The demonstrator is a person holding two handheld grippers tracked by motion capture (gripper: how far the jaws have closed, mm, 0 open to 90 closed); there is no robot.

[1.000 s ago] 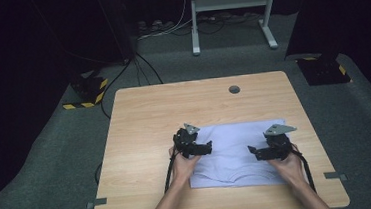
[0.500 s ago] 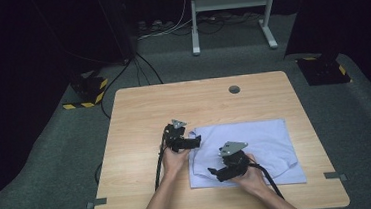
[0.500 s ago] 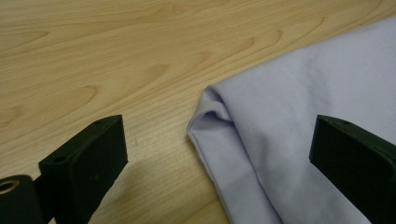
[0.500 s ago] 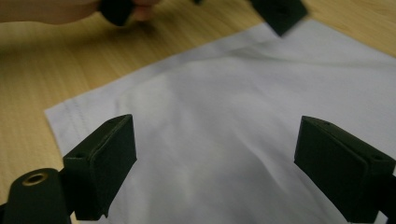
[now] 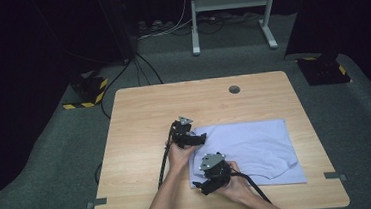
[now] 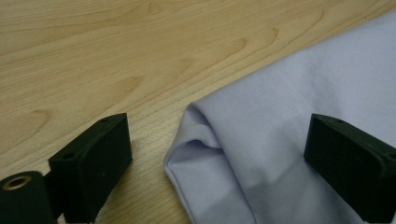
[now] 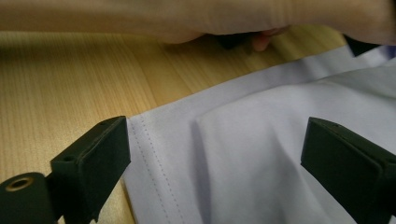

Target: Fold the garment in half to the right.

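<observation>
- The pale lilac folded cotton garment lies on the light wooden table, right of centre.
- Left gripper and right gripper both stand spread, straddling the garment's edges; the right's jaws have just been opening.
- Risk: pinching one layer only, so the fold slips open.

- The left gripper is held in the left hand, its jaws pointing toward the right of the high view.
- In the left gripper view its two black jaws are seen set wide apart, with nothing pressed between the pads.
- The right gripper is held in the right hand, nearer the person, its jaws pointing toward the left of the high view.
- Its jaws have just been opening and are seen spread wide in the right gripper view, nothing clamped.
- Both forearms are brought in from the bottom edge, close together.
</observation>
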